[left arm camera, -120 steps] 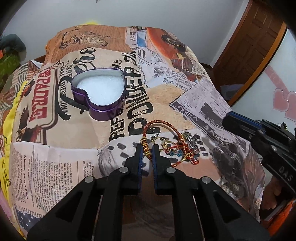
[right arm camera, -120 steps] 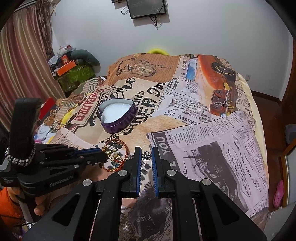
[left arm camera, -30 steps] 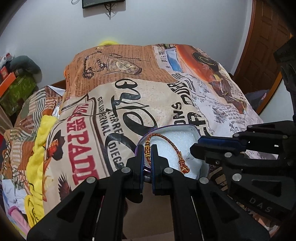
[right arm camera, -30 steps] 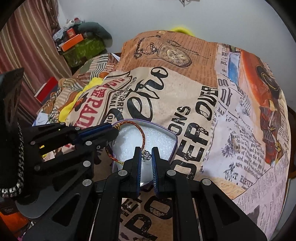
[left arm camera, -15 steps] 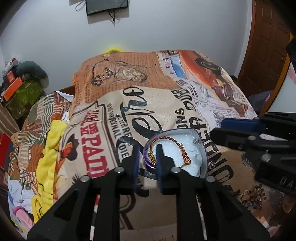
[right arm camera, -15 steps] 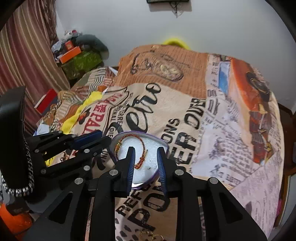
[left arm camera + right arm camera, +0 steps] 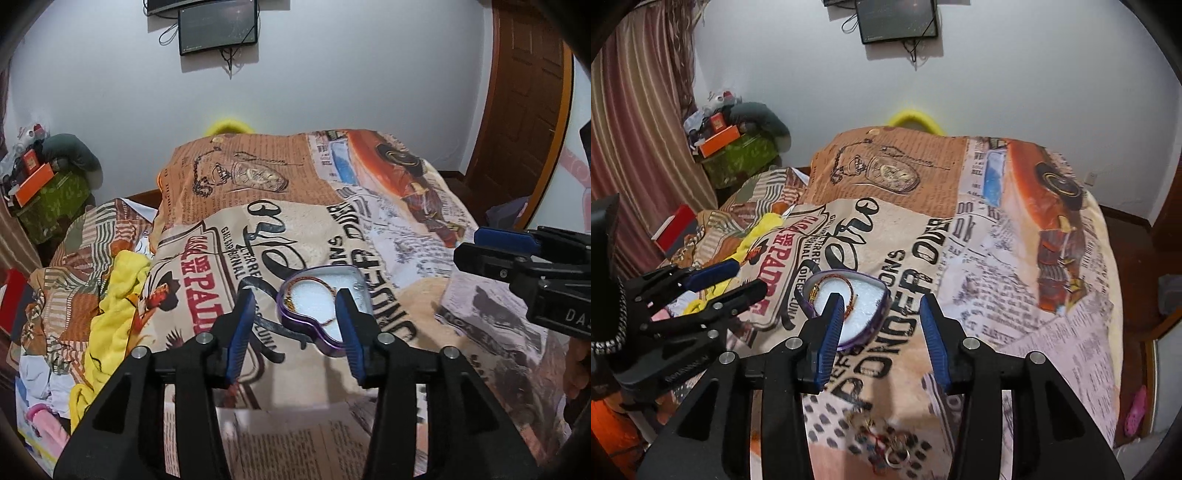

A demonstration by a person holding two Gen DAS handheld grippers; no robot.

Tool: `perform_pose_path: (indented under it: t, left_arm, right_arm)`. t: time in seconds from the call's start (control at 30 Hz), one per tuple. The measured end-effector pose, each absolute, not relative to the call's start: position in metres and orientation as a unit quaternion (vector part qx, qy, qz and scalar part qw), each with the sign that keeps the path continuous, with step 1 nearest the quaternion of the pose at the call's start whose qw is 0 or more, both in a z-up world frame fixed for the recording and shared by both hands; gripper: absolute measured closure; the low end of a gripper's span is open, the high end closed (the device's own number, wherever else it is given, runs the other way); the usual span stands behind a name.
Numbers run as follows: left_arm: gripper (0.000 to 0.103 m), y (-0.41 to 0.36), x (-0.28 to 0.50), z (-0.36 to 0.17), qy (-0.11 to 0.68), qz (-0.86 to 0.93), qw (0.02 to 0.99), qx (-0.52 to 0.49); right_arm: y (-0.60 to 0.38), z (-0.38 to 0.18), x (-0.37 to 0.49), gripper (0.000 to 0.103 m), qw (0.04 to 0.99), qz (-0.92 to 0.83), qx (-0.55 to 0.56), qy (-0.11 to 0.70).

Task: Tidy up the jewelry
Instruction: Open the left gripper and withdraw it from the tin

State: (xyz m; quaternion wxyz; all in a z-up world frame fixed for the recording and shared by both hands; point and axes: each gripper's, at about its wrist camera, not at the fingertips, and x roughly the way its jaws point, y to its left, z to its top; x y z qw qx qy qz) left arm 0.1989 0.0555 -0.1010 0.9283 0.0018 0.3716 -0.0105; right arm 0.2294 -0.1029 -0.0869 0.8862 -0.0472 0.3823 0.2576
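Observation:
A purple heart-shaped tin (image 7: 293, 319) with white foam lining lies on the printed bedspread (image 7: 258, 184). A red-and-gold braided bracelet (image 7: 290, 300) rests inside it. My left gripper (image 7: 295, 328) hovers above and short of the tin, its jaws opening, nothing between the pads. My right gripper (image 7: 881, 332) also hangs above the tin (image 7: 881, 312), jaws opening and empty; the bracelet (image 7: 851, 295) shows beyond its left finger. A pile of loose jewelry (image 7: 886, 446) lies on the bedspread near the front edge. Each gripper shows in the other's view: the right gripper (image 7: 517, 254), the left gripper (image 7: 713, 291).
A yellow cloth (image 7: 114, 295) and a striped blanket lie left of the bedspread. A red box (image 7: 674, 227) sits by the curtain. A green box with an orange box on top (image 7: 738, 151) stands in the far left corner. A monitor (image 7: 897, 18) hangs on the wall.
Both grippers let go over the tin, opened and pulled up and back. The bracelet, held by the left gripper a second ago, now lies in the tin.

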Motion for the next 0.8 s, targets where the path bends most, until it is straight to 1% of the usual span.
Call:
perform_pose_path:
  t: [0.17, 0.4, 0.6, 0.8]
  left_arm:
    - [0.056, 0.043, 0.181, -0.095, 0.371, -0.031, 0.928, 0.000]
    - [0.056, 0.024, 0.164, -0.100, 0.379, -0.051, 0.924, 0.004]
    - [0.056, 0.009, 0.155, -0.116, 0.399, -0.068, 0.914, 0.010]
    - [0.056, -0.002, 0.147, -0.138, 0.422, -0.077, 0.903, 0.018]
  right_arm:
    - [-0.118, -0.086, 0.209, 0.064, 0.895, 0.242, -0.060, 0.371]
    - [-0.133, -0.092, 0.190, 0.064, 0.898, 0.233, -0.077, 0.365]
    - [-0.147, -0.111, 0.183, 0.064, 0.889, 0.233, -0.071, 0.388]
    - [-0.152, -0.139, 0.183, 0.064, 0.868, 0.241, -0.059, 0.430]
